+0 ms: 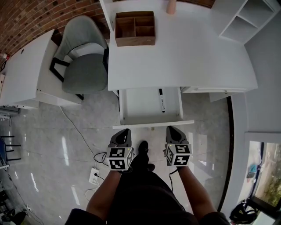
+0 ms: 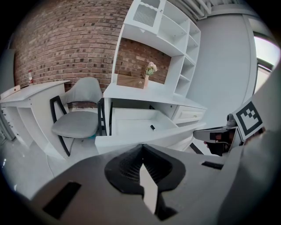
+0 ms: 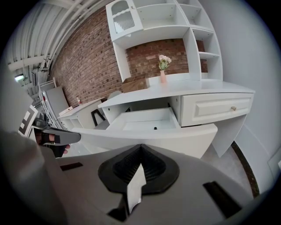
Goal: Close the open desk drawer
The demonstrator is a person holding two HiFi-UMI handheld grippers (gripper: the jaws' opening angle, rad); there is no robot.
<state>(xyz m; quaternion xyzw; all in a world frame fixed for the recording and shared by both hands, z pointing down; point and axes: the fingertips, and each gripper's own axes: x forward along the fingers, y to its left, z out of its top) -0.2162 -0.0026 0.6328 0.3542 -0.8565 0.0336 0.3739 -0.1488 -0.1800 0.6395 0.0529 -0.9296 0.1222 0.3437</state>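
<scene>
The white desk [image 1: 184,57] has its middle drawer [image 1: 140,103] pulled out toward me. The drawer's front panel [image 1: 153,124] is nearest me, and a black marker [image 1: 162,100] lies inside. My left gripper [image 1: 126,131] and right gripper [image 1: 171,129] are side by side just short of that front panel, not touching it. Both are shut with nothing between the jaws. In the left gripper view the drawer [image 2: 136,125] shows beyond the closed left gripper [image 2: 142,146]. In the right gripper view the drawer [image 3: 147,119] lies ahead of the closed right gripper [image 3: 140,146].
A grey chair [image 1: 83,66] stands left of the drawer, next to a second white desk [image 1: 26,70]. A wooden organiser box [image 1: 135,28] and a pink vase [image 1: 171,6] sit on the desktop. A socket strip with cable [image 1: 94,176] lies on the floor. A smaller closed drawer [image 3: 215,107] is to the right.
</scene>
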